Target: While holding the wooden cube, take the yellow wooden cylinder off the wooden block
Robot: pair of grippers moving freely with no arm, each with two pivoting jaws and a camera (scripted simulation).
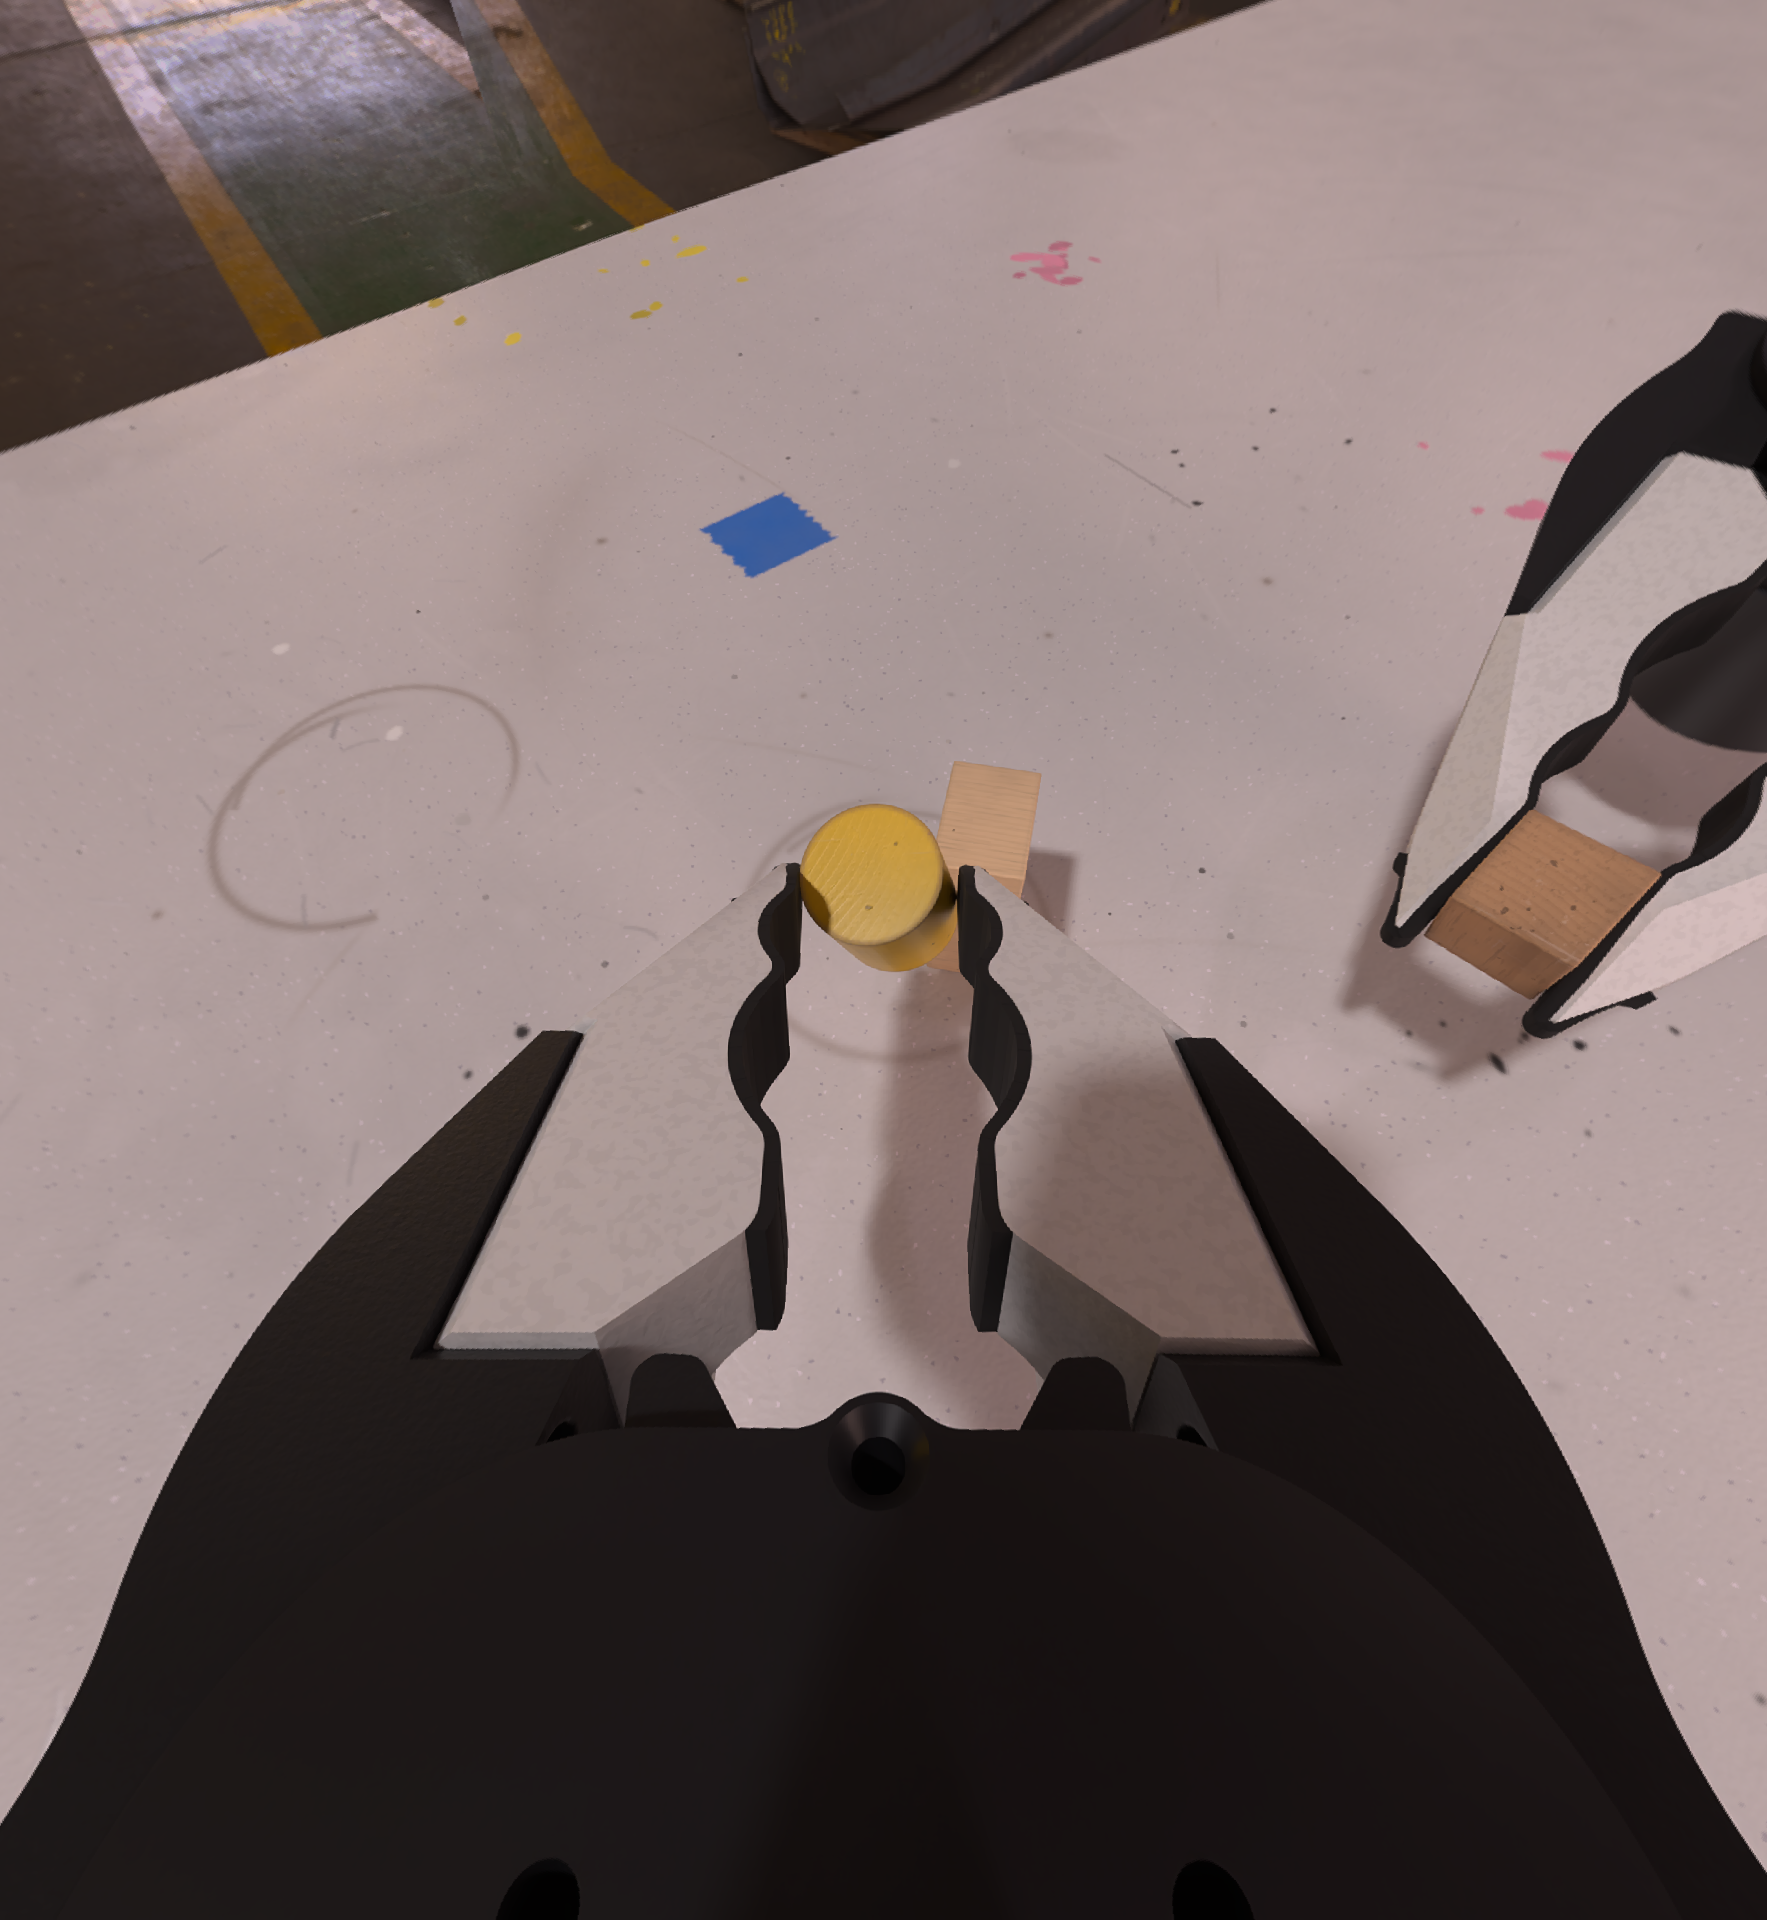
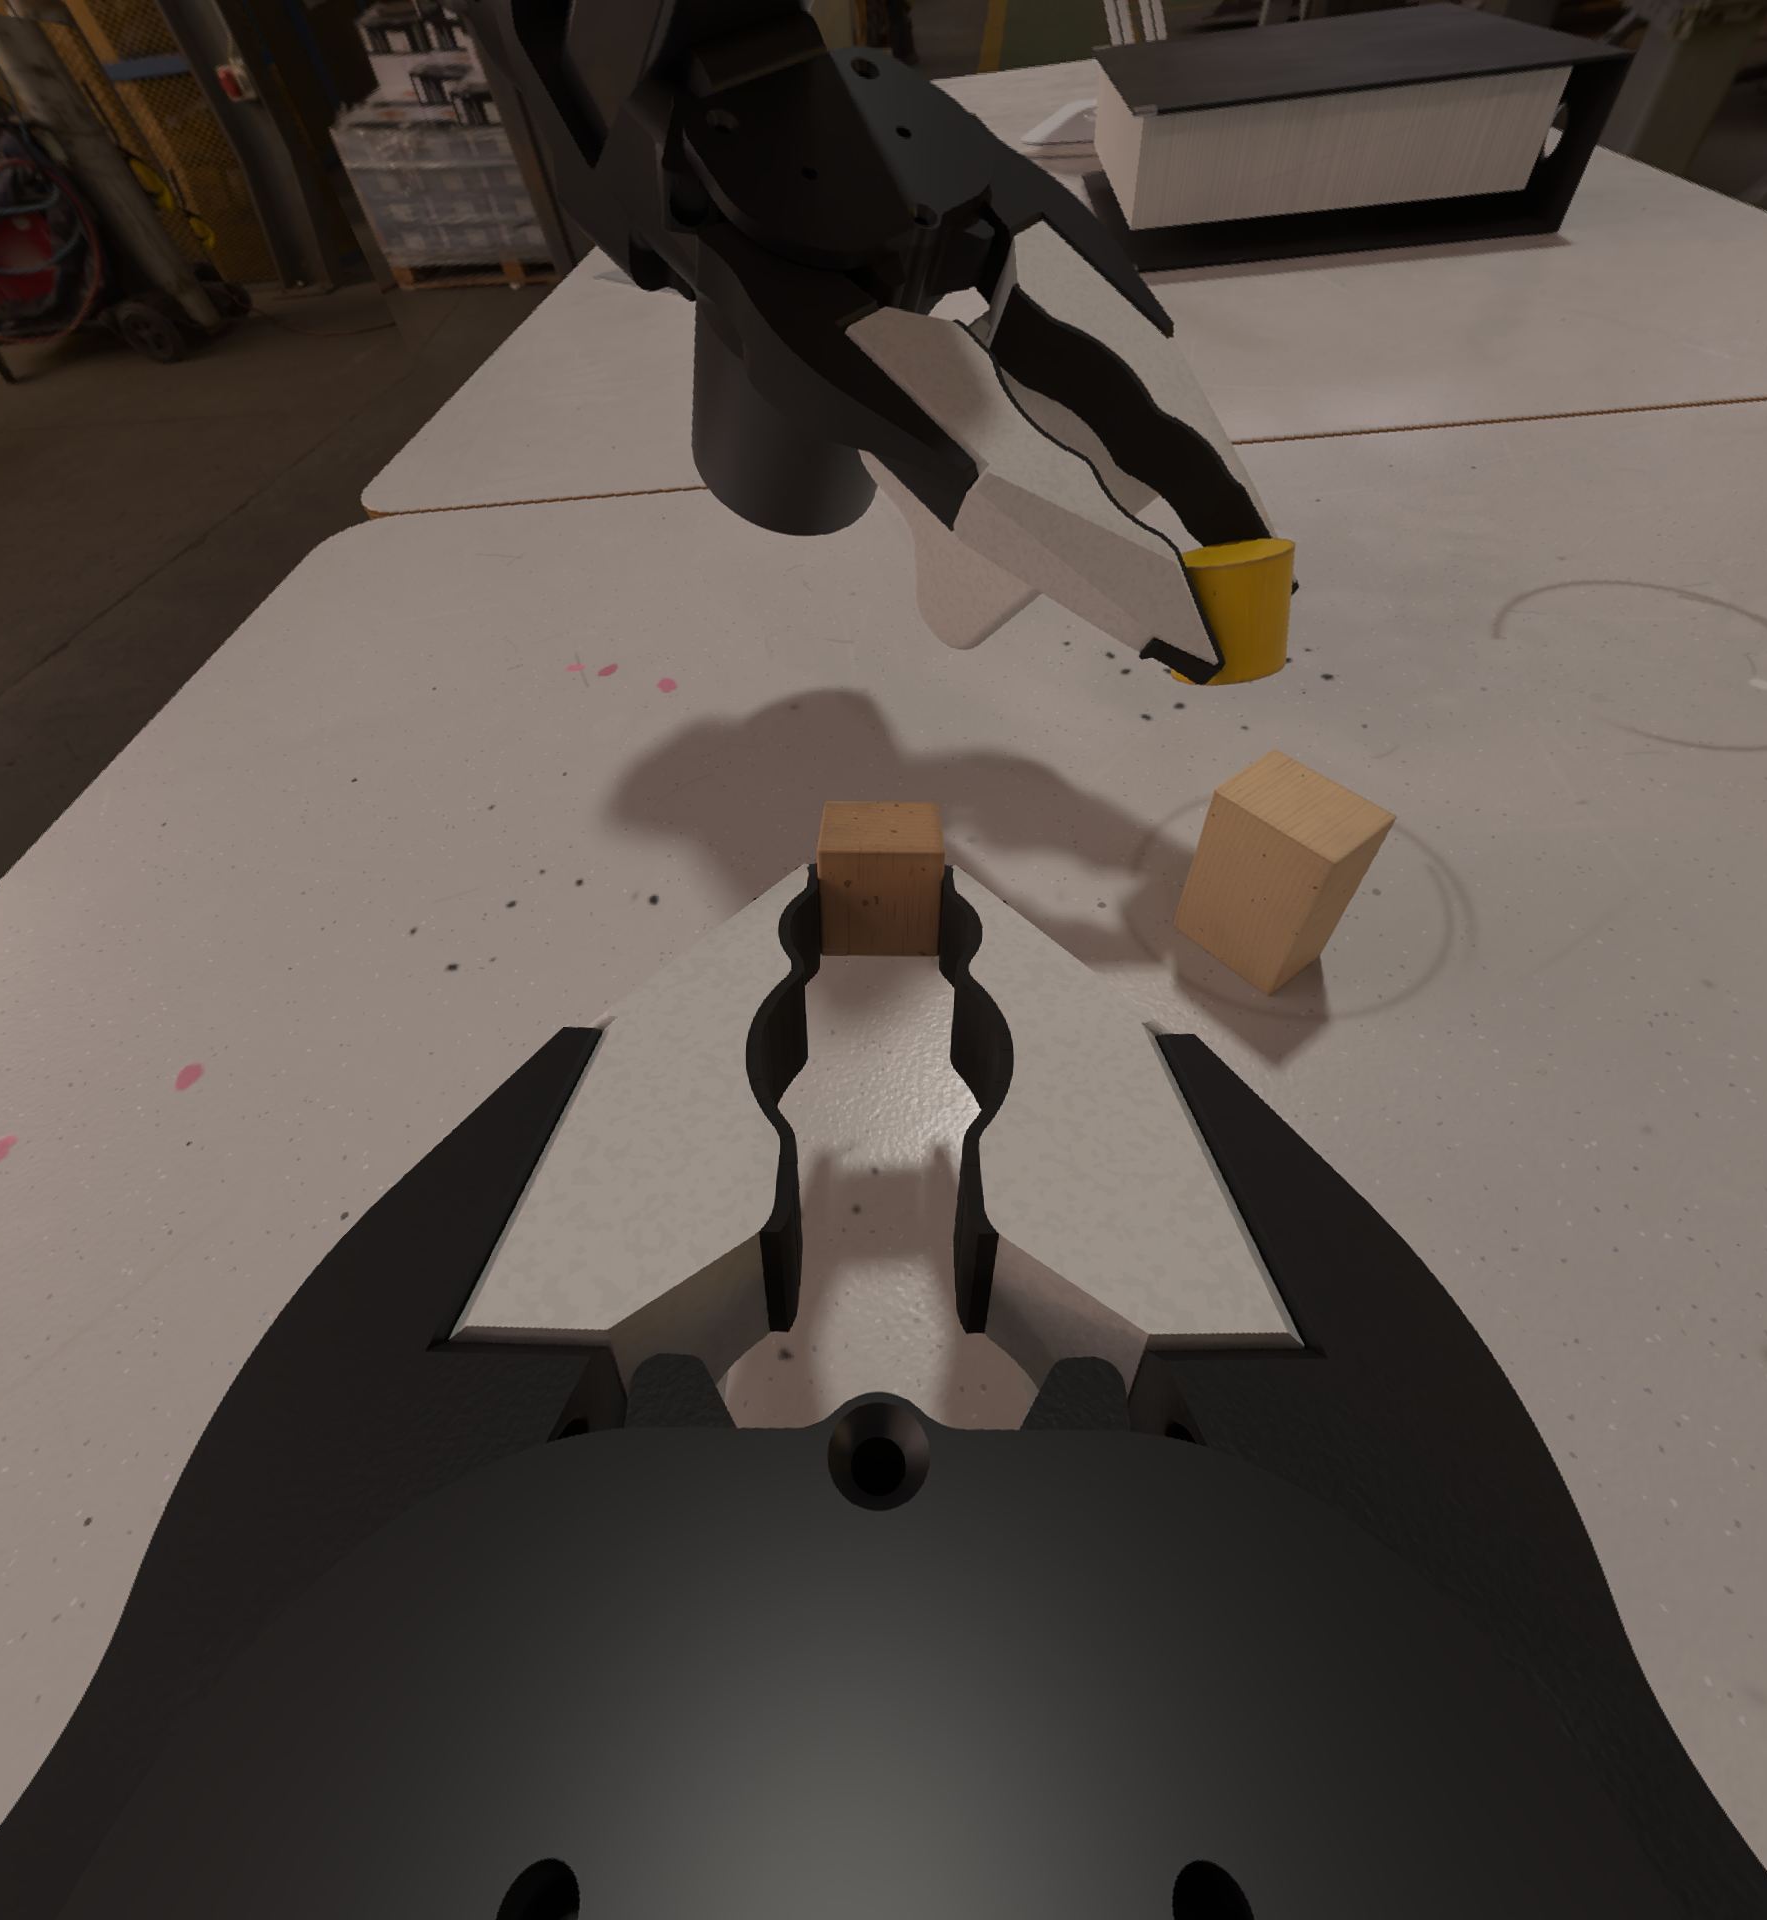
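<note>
The left gripper is closed on the yellow cylinder, pinching it between its fingertips; from the right wrist view the cylinder hangs upright in that gripper, clear above the table and off the block. The block stands on the table by itself, its top bare, inside a faint ring mark, just behind the cylinder in the left wrist view. The right gripper is clamped on the cube, which sits between its fingertips; the left wrist view shows this gripper well to the right of the block, the cube held low near the table. A blue patch lies farther out on the table, apart from everything, and a dark and white box stands at the far end.
</note>
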